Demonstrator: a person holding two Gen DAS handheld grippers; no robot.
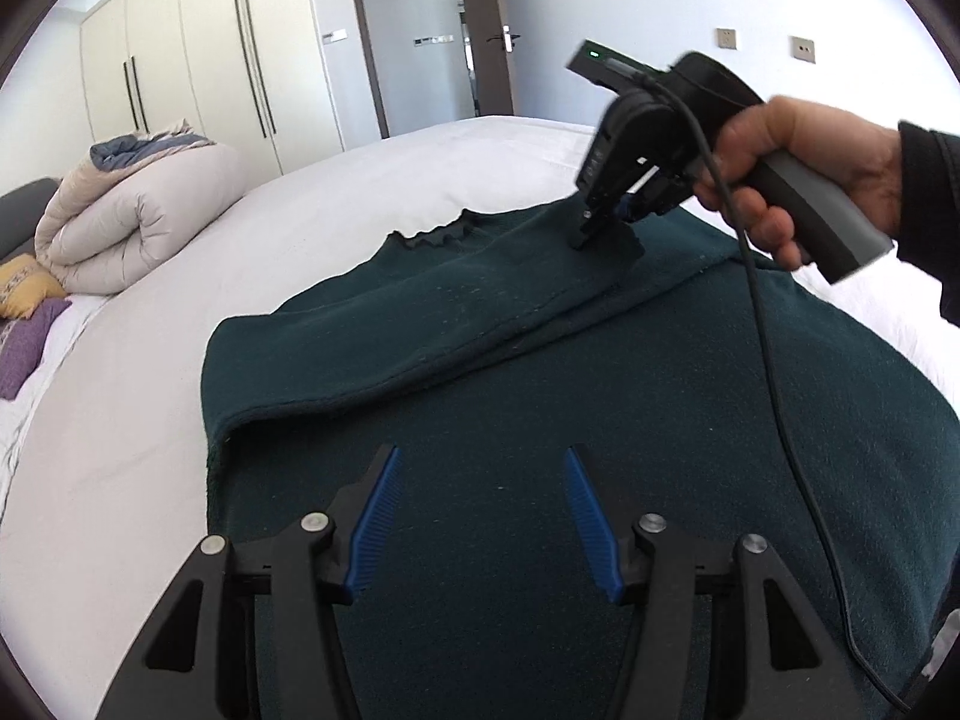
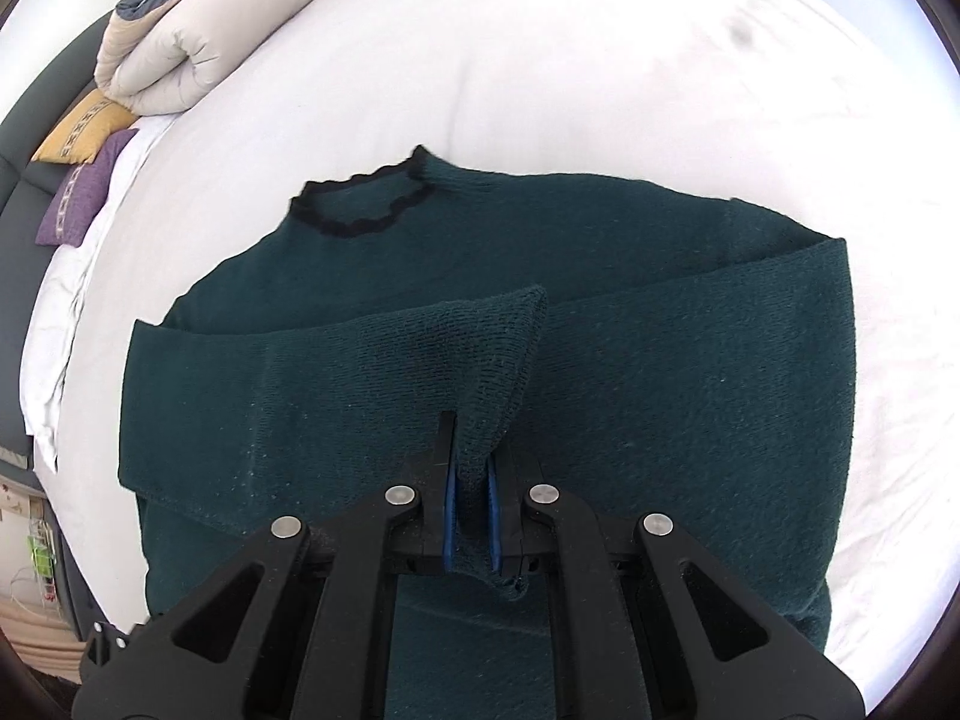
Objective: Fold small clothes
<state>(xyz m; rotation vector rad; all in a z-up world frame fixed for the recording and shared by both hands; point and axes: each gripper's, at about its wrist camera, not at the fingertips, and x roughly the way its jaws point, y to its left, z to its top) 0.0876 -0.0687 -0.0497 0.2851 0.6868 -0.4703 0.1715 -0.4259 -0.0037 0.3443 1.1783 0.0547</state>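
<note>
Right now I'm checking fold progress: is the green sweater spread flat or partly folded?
Partly folded. The sweater has both sleeves laid across its body, and the right claw pinches one cuff.

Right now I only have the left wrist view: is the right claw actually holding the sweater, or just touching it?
Observer: Holding. The right claw is shut on a sleeve cuff of the sweater.
Operator: Does the other sleeve show?
Observer: Yes, it lies folded flat across the chest from the far side.
Operator: And the collar?
Observer: The collar has a black wavy trim, lying open and flat on the bed.
</note>
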